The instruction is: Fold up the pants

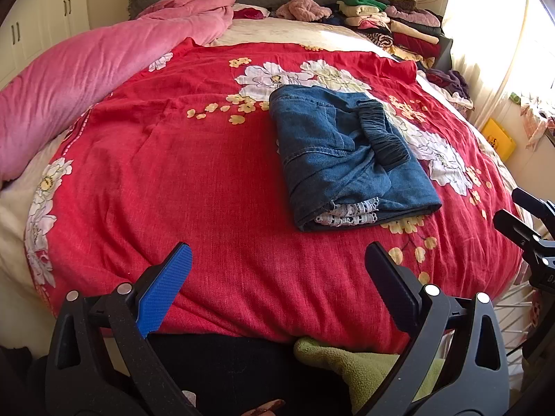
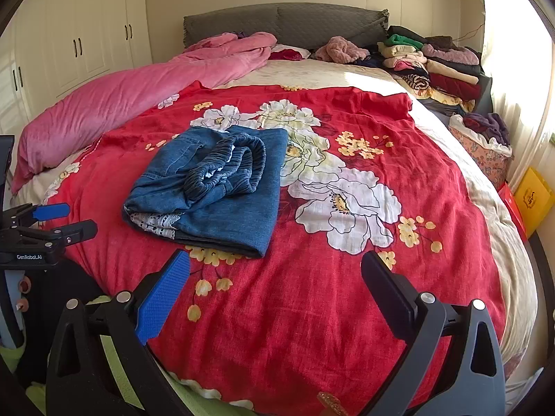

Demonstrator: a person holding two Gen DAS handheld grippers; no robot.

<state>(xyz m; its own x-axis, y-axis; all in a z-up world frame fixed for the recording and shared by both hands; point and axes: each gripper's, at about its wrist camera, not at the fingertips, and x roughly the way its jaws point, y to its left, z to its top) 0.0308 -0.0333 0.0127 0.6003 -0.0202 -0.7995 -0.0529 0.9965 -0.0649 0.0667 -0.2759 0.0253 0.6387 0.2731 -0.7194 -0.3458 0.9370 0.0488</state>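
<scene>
Blue denim pants (image 1: 343,154) lie folded into a compact rectangle on the red flowered bedspread (image 1: 194,180), with the dark elastic waistband on top and white lace trim at the near edge. They also show in the right wrist view (image 2: 215,187). My left gripper (image 1: 277,270) is open and empty, held over the bed's near edge, short of the pants. My right gripper (image 2: 275,277) is open and empty, also short of the pants, to their right. The left gripper shows at the left edge of the right wrist view (image 2: 66,222).
A pink duvet (image 1: 86,79) lies along the bed's left side. Stacks of folded clothes (image 1: 392,24) sit at the far right by the grey headboard (image 2: 288,24). A basket of clothes (image 2: 482,142) and a yellow box (image 2: 532,197) stand right of the bed. White wardrobes (image 2: 83,41) line the left wall.
</scene>
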